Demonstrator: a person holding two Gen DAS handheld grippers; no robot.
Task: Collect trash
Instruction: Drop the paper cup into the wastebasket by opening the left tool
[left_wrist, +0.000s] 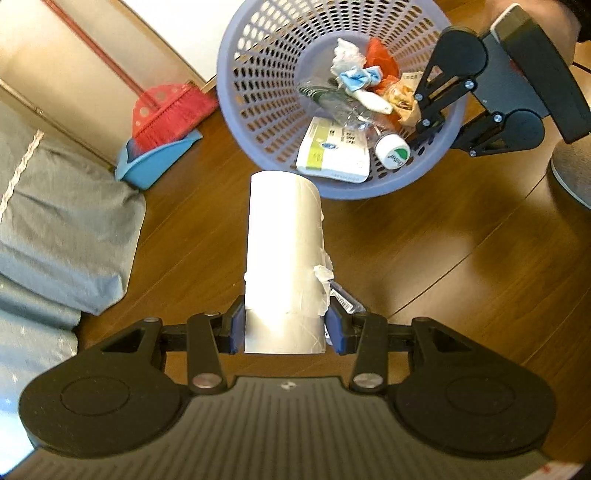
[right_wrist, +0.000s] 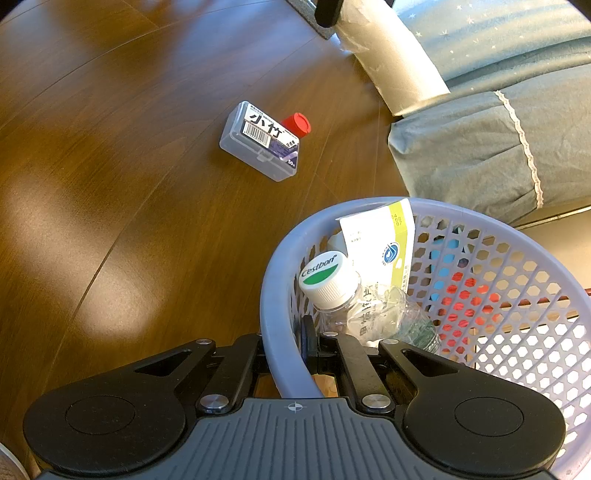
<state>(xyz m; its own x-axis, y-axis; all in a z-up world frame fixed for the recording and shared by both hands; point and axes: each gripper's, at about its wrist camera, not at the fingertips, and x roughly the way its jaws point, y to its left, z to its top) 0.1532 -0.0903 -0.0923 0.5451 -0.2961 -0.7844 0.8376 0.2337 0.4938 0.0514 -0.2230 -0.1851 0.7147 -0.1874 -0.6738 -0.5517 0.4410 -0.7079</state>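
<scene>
Left wrist view: the left claw (left_wrist: 284, 328) is clamped on a cardboard tube (left_wrist: 284, 258); carry it forward over the lavender basket (left_wrist: 236, 44) ahead before releasing.

Right wrist view: the right claw (right_wrist: 286, 354) pinches the basket rim (right_wrist: 280, 280), tilted; plastic box (right_wrist: 260, 142) lies well ahead.

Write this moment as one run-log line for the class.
left gripper: shut on cardboard tube | right gripper: shut on basket rim | floor: plastic box, red cap
</scene>
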